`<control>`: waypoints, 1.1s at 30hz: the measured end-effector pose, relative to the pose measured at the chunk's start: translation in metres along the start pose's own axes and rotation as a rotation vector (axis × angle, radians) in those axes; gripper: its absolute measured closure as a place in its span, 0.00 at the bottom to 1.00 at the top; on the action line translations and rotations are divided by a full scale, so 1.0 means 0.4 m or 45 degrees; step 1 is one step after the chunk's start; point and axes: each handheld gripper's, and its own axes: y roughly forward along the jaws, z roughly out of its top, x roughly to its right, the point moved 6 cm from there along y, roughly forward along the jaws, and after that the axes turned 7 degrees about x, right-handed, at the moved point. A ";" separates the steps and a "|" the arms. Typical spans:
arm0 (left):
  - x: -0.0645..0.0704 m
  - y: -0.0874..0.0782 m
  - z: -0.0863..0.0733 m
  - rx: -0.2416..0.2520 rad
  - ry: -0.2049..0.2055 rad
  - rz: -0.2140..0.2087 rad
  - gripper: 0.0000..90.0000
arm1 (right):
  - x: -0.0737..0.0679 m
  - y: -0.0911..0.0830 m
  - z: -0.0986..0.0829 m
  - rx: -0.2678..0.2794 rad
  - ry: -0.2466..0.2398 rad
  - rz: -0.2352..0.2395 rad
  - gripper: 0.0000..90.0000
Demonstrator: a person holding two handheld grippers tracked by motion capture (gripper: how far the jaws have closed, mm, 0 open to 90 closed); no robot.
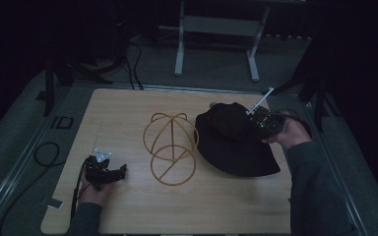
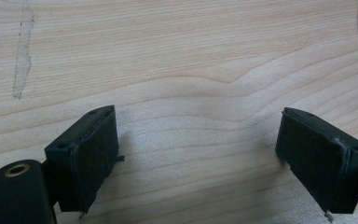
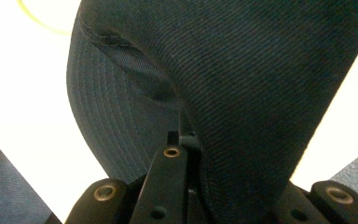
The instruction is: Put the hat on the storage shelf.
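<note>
So the black fabric bucket hat [image 1: 234, 142] sits on the right half of the light wooden table [image 1: 128, 206], just right of the gold wire hat stand [image 1: 170, 147] with its domed top and ring base. The right gripper [image 1: 262, 123] is at the hat's far right side, and in the right gripper view its jaws look pinched together on a fold of the crown fabric, so I'd say it's got hold of the hat. The left gripper [image 2: 198, 154] is way over at the near left of the table, jaws spread wide over bare wood, holding nothing. The bit that matters: the stand lies to the left of the hat, between the two grippers, and the right hand is clearly the one closer to the hat. My guess is the hat goes left onto that dome.
</note>
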 end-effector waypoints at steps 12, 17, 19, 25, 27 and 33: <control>0.000 0.000 0.000 -0.001 0.000 0.000 0.15 | 0.002 -0.027 0.012 0.044 0.001 -0.003 0.97; 0.000 0.000 0.000 -0.002 0.001 0.000 0.15 | 0.003 -0.040 0.015 0.051 -0.008 -0.007 0.98; 0.000 0.000 0.000 -0.002 0.001 0.000 0.15 | 0.001 -0.049 0.016 0.047 -0.016 -0.009 0.98; 0.000 -0.001 0.000 -0.004 0.001 -0.001 0.15 | 0.002 -0.069 0.022 0.060 -0.017 -0.018 0.98; 0.000 -0.001 0.000 -0.005 0.001 -0.001 0.15 | 0.002 -0.077 0.025 0.067 -0.021 -0.023 0.98; 0.000 -0.001 0.000 -0.004 0.001 -0.001 0.15 | -0.001 -0.096 0.032 0.065 -0.047 -0.034 0.98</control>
